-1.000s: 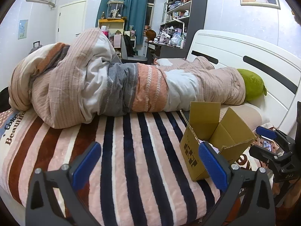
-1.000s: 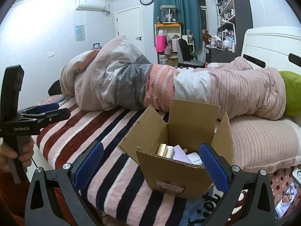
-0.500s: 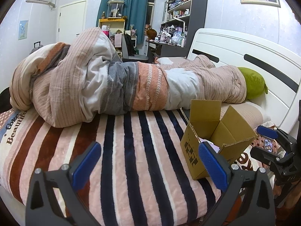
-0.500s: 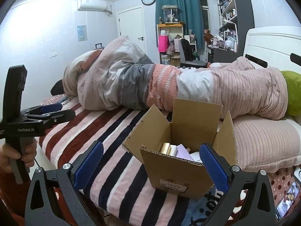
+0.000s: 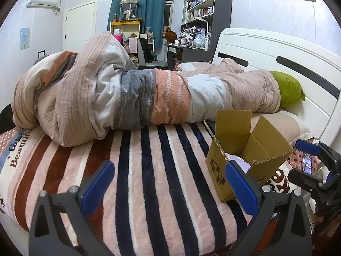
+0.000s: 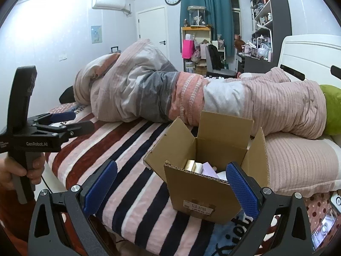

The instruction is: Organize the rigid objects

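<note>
An open cardboard box [image 5: 240, 149] stands on the striped bed, also in the right wrist view [image 6: 204, 183]. Inside it lie a gold item [image 6: 190, 165], a lilac item [image 6: 207, 168] and white items. My left gripper [image 5: 169, 183] is open and empty, above the blanket to the left of the box. My right gripper [image 6: 170, 183] is open and empty, in front of the box's near wall. Each gripper shows in the other's view: the right one [image 5: 309, 157], the left one [image 6: 70, 120].
A rolled quilt [image 5: 127, 93] lies across the bed behind the box. A green cushion [image 5: 289, 89] rests by the white headboard [image 5: 298, 64]. A pillow [image 6: 298, 166] lies right of the box. A phone [image 6: 324, 230] lies at the bed's near right corner.
Both views have pulled back and dropped a little; the box sits slightly farther and lower in the frames. Both grippers stay open and empty.
</note>
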Demonstrator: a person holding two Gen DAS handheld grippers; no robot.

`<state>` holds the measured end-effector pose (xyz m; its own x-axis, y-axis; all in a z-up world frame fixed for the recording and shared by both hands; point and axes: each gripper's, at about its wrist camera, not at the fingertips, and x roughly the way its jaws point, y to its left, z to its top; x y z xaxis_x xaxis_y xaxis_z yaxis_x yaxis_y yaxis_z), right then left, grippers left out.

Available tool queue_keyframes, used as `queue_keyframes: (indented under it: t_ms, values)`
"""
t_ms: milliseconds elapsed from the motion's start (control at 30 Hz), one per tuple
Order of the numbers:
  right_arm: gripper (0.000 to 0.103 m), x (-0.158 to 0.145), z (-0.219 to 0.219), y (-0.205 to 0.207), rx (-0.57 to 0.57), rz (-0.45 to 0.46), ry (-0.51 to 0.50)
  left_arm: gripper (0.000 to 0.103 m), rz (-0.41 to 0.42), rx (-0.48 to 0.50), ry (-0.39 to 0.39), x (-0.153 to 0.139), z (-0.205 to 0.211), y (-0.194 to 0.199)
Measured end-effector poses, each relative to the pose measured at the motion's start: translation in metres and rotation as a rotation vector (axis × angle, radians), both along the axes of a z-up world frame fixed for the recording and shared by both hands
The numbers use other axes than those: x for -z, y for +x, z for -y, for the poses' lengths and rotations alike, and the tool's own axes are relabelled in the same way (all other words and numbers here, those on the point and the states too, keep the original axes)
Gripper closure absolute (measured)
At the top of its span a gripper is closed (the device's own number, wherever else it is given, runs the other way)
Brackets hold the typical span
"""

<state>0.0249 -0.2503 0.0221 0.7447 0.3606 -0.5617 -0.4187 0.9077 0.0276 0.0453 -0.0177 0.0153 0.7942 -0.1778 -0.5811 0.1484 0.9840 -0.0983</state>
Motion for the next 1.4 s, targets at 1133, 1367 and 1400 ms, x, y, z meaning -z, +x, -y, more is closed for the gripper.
queue_keyframes:
  t_ms: [1133,1367,1400]
  values:
    - [0.000,0.004,0.006,0.012,0.018,-0.016,0.030,0.001,-0.002,-0.006,-0.015,0.004,-0.004,0.003]
    - [0.000,0.006,0.005,0.012,0.014,-0.020,0.032,0.001,0.002,0.001,-0.025,0.002,-0.003,0.000]
    - [0.000,0.006,0.005,0.012,0.014,-0.019,0.031,0.001,0.002,-0.001,-0.022,0.001,-0.002,0.000]
